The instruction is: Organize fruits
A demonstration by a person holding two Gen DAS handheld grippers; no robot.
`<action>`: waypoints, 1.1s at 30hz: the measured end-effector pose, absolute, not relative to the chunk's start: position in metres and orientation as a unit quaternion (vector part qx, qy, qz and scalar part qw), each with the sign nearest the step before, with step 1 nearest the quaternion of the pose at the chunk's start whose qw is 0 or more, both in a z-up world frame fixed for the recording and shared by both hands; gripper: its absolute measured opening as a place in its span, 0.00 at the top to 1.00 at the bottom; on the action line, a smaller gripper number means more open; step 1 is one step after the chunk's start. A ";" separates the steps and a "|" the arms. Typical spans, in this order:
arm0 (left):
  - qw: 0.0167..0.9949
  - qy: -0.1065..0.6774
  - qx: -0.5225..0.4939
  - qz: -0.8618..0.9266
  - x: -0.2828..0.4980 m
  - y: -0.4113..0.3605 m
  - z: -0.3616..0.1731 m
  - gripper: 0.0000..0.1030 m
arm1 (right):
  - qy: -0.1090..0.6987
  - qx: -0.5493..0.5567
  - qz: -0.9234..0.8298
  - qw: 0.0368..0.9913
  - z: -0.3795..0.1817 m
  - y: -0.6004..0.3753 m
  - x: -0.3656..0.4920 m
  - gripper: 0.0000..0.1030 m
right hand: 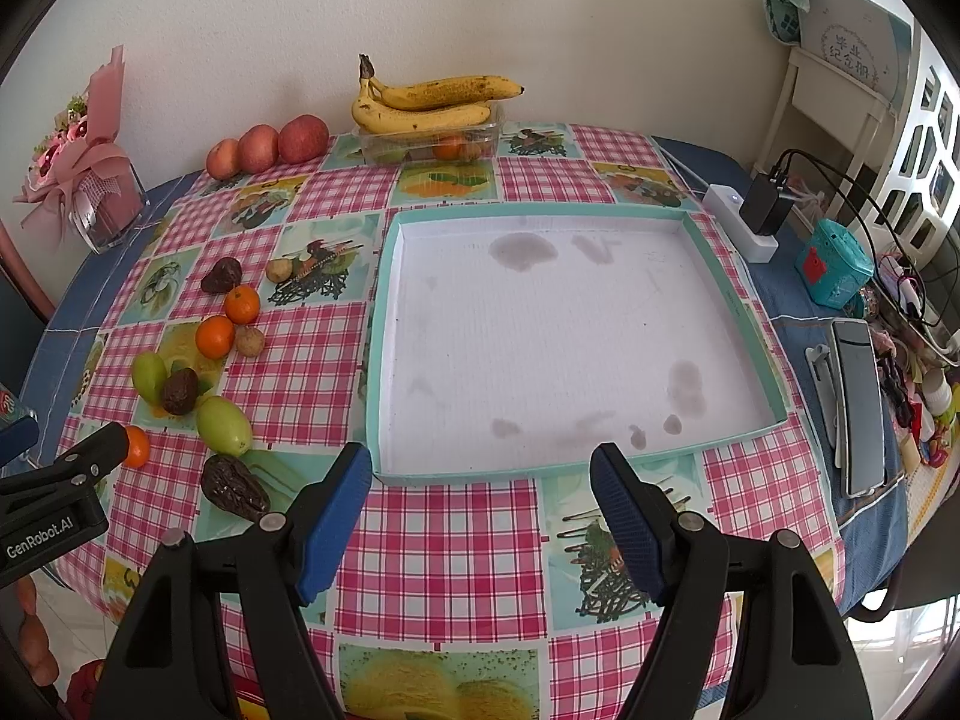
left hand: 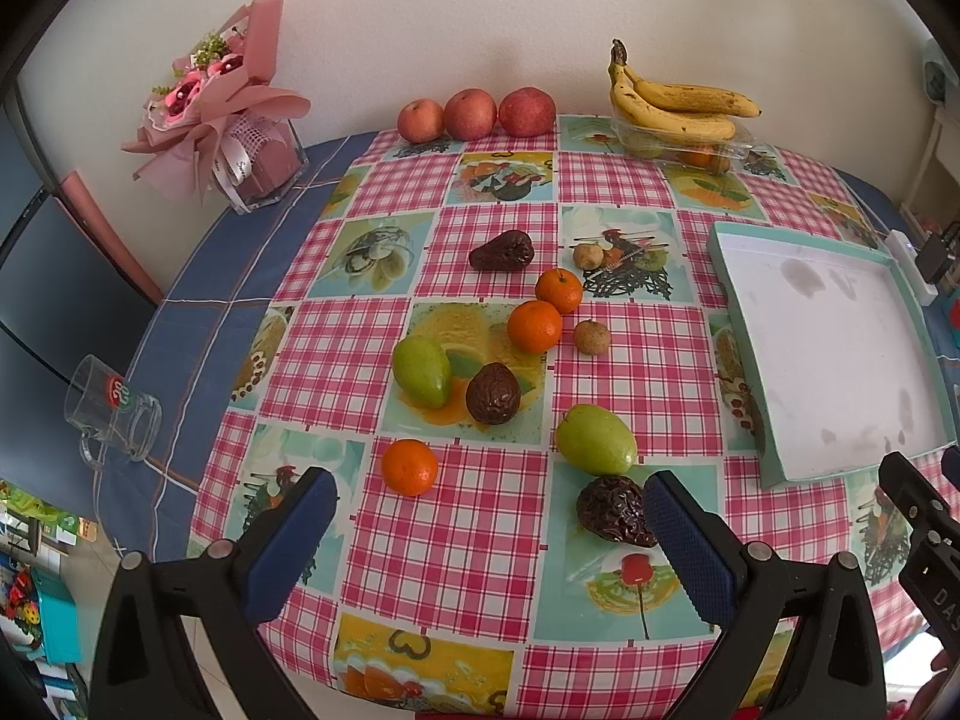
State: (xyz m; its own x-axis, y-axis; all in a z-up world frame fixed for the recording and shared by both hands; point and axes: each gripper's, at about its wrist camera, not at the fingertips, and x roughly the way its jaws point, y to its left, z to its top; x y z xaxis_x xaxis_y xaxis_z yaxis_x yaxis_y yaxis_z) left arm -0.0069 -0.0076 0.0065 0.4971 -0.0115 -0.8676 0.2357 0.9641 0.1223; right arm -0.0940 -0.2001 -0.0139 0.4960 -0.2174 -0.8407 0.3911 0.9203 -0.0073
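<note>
- Round surface (right hand: 444, 540) with a pink checked, fruit-print plastic cloth
- Shallow square white tray with a teal rim (right hand: 384, 324) sits on its right half, nothing in it
- Yellow banana bunch (right hand: 426, 105) lies on a clear plastic punnet by the wall
- Loose fruit left of the tray: green mangoes (left hand: 594, 439), wrinkled dark avocados (left hand: 493, 393), orange tangerines (left hand: 409, 467)
- Left tongs (left hand: 489, 516) and right tongs (right hand: 480, 504) both hang wide open, gripping nothing
</note>
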 end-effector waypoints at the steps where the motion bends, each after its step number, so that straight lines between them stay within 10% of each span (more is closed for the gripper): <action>1: 0.858 0.496 0.113 -0.072 -0.007 -0.008 0.006 0.00 | 0.470 0.092 -0.177 0.860 -0.014 -0.200 -0.094 0.26; 33: 0.856 0.499 0.092 -0.099 -0.004 -0.002 0.008 0.00 | 0.480 0.084 -0.182 0.854 -0.017 -0.200 -0.092 0.26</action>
